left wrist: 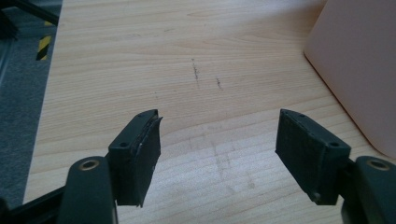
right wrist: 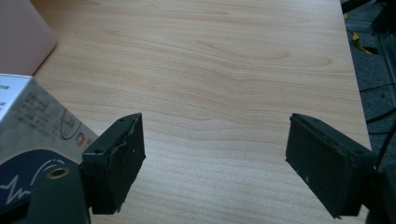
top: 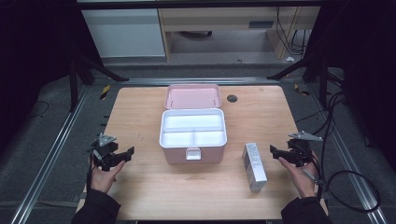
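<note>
A pink storage box (top: 193, 156) stands at the middle of the wooden table with its lid (top: 193, 96) tipped back. Inside sits a white tray (top: 193, 128) split into compartments. A long silver-white carton (top: 254, 166) lies flat to the right of the box. My left gripper (top: 122, 156) hovers at the table's left side, open, with nothing between its jaws (left wrist: 219, 126); the box's pink wall (left wrist: 359, 70) is to its right. My right gripper (top: 276, 153) is open just right of the carton, its jaws empty (right wrist: 217, 128), and the carton (right wrist: 32, 116) lies beside its left jaw.
A small dark round grommet (top: 232, 98) sits in the table near the back right. Black cables (top: 345, 182) trail off the right edge. Metal frame rails (top: 56, 149) run along both sides. Bare wood (right wrist: 224, 56) lies ahead of the right gripper.
</note>
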Demonstrator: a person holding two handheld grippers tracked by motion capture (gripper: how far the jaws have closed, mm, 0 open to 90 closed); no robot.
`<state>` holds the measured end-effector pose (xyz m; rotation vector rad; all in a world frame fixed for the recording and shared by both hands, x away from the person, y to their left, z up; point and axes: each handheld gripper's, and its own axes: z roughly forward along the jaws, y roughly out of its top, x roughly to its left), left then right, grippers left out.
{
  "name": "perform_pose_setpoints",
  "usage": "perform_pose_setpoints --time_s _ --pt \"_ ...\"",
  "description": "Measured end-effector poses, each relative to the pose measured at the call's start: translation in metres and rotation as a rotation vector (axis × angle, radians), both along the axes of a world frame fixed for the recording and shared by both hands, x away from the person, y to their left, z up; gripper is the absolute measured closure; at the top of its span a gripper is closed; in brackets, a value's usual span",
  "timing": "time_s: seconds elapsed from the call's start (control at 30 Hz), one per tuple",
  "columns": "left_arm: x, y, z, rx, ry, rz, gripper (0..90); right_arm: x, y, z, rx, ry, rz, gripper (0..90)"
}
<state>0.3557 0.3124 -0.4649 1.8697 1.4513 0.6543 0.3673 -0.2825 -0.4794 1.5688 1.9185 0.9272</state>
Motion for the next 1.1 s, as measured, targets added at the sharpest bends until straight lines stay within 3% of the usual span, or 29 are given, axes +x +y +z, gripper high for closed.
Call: perform_pose_setpoints --time_s 0.17,0.37,0.47,0.63,0.8,0.9,1.1 --pt "-0.003 -0.005 0.001 -0.004 -0.006 -0.018 31.1 -0.004 0.006 0.012 -0.023 -0.022 0.010 22.3" --pt "-0.004 -0.004 0.005 -0.005 -0.008 -0.029 34.3 -0.015 0.018 0.037 -0.006 -0.078 0.039 24.2" --pt "-0.005 -0.003 0.006 -0.016 -0.005 -0.024 35.9 -0.021 0.026 0.049 0.027 -0.091 0.072 24.9" --pt "-0.005 -0.004 0.008 -0.014 0.001 -0.022 37.9 -0.027 0.041 0.057 0.019 -0.068 0.127 25.9" --pt "-0.003 -0.006 0.005 0.031 0.024 -0.031 38.2 -0.031 0.058 0.061 0.002 -0.041 0.187 27.2" --pt "-0.004 -0.007 0.006 0.061 0.003 -0.028 37.6 -0.032 0.067 0.059 -0.013 -0.028 0.218 26.4" --pt "-0.004 -0.008 0.005 0.057 -0.005 -0.050 39.1 -0.031 0.081 0.049 -0.054 0.030 0.243 25.1"
